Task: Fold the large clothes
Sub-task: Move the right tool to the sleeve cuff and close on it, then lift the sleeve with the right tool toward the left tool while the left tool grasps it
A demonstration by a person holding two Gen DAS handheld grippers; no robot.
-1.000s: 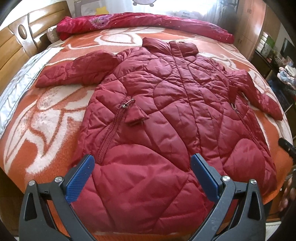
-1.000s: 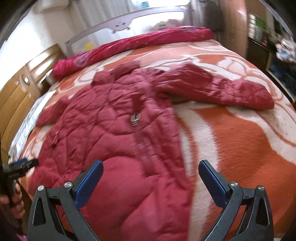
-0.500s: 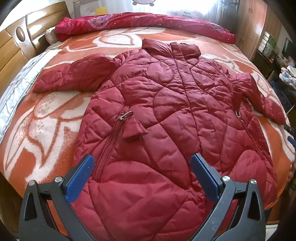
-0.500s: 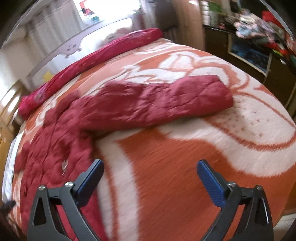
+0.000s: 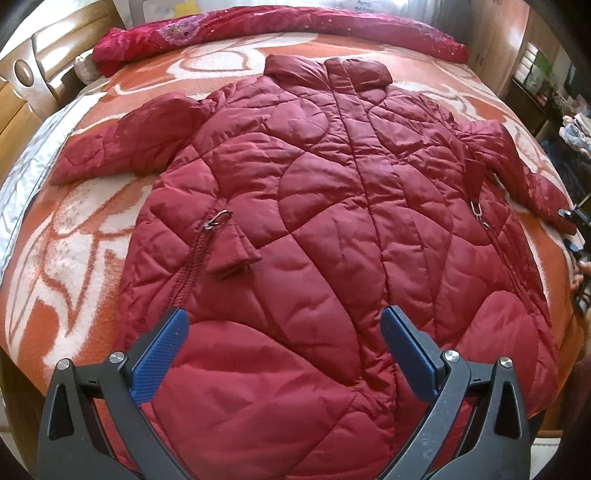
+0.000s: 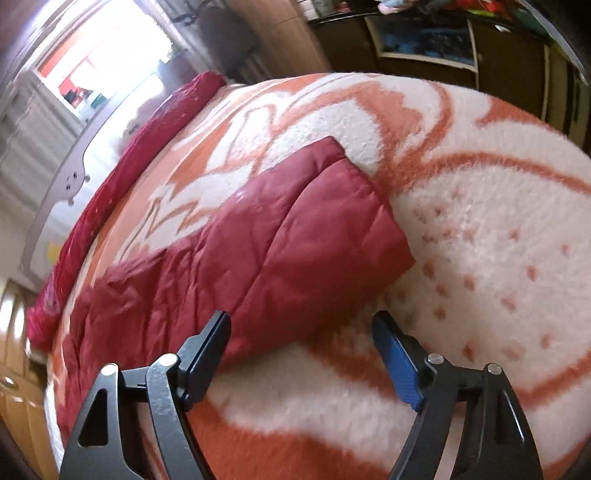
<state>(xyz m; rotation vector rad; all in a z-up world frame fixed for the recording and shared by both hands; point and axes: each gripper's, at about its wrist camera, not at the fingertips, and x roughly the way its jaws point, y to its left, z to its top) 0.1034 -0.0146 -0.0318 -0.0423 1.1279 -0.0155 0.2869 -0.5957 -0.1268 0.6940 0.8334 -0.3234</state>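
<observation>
Blue-padded fingers of the left gripper [image 5: 284,343] stand wide apart and hold nothing; they hover above the lower hem of the jacket [image 5: 332,229]. The jacket, dark red and quilted, lies flat and face up on the blanket [image 5: 74,258], collar [image 5: 328,72] toward the far side, both sleeves spread outward. A zip pull [image 5: 218,218] sits at the pocket on the left of the view. The right gripper [image 6: 301,341] also stands with its jaws apart and empty, low over the blanket [image 6: 498,240], just short of the sleeve [image 6: 295,240]. The sleeve cuff lies between and beyond the two fingers, not touching them. The orange and white blanket covers the bed. A red quilt [image 5: 295,26] lies rolled along the far edge. A wooden headboard [image 5: 33,74] stands at the left.
</observation>
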